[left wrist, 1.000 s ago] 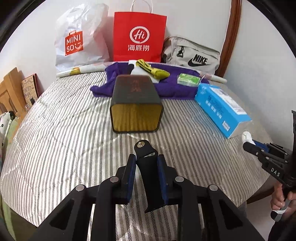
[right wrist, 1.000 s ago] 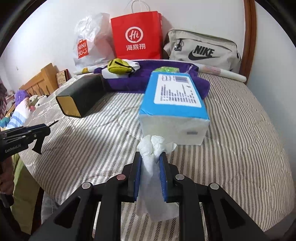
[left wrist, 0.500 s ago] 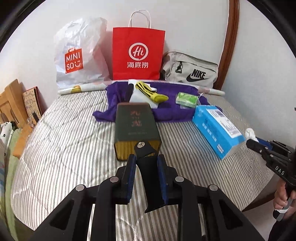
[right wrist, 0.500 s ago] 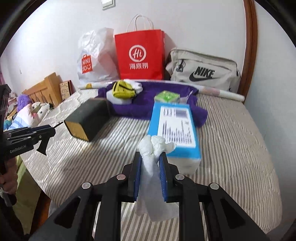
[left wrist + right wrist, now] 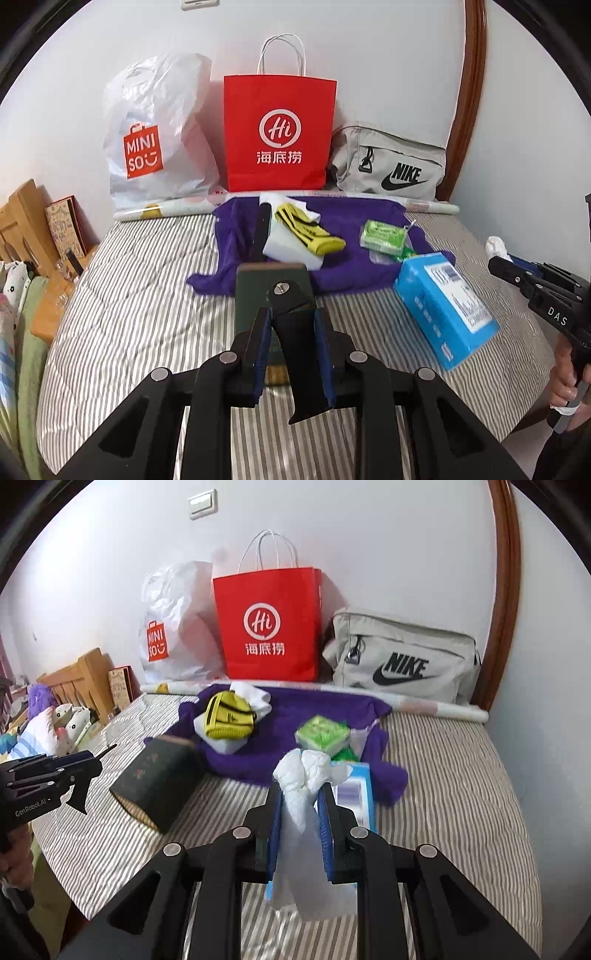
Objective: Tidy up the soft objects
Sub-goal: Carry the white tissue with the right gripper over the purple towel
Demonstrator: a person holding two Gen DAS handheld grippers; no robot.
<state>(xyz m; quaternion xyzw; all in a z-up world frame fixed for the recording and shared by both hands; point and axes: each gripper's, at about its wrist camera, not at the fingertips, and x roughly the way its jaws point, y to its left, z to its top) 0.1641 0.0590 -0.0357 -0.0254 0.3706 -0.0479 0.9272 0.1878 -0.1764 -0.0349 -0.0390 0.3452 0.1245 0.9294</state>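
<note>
My right gripper (image 5: 300,794) is shut on a white tissue (image 5: 301,775), held above the blue tissue box (image 5: 356,794) on the striped bed. My left gripper (image 5: 293,321) is shut on a black flat object (image 5: 301,354), held above a dark green box (image 5: 273,280). A purple cloth (image 5: 343,273) lies at the back of the bed with a yellow-black sock (image 5: 308,230), a white item (image 5: 291,251) and a green packet (image 5: 382,236) on it. The right gripper also shows in the left wrist view (image 5: 496,258), and the left gripper in the right wrist view (image 5: 99,757).
A Miniso plastic bag (image 5: 155,140), a red paper bag (image 5: 279,136) and a grey Nike bag (image 5: 391,166) stand against the wall. A rolled paper (image 5: 166,212) lies behind the cloth. A wooden bed frame (image 5: 22,221) and soft toys are at the left.
Both grippers have risen and pulled back from the bed. The dark box and the blue tissue box now sit lower in view. The tissue stays gripped.
</note>
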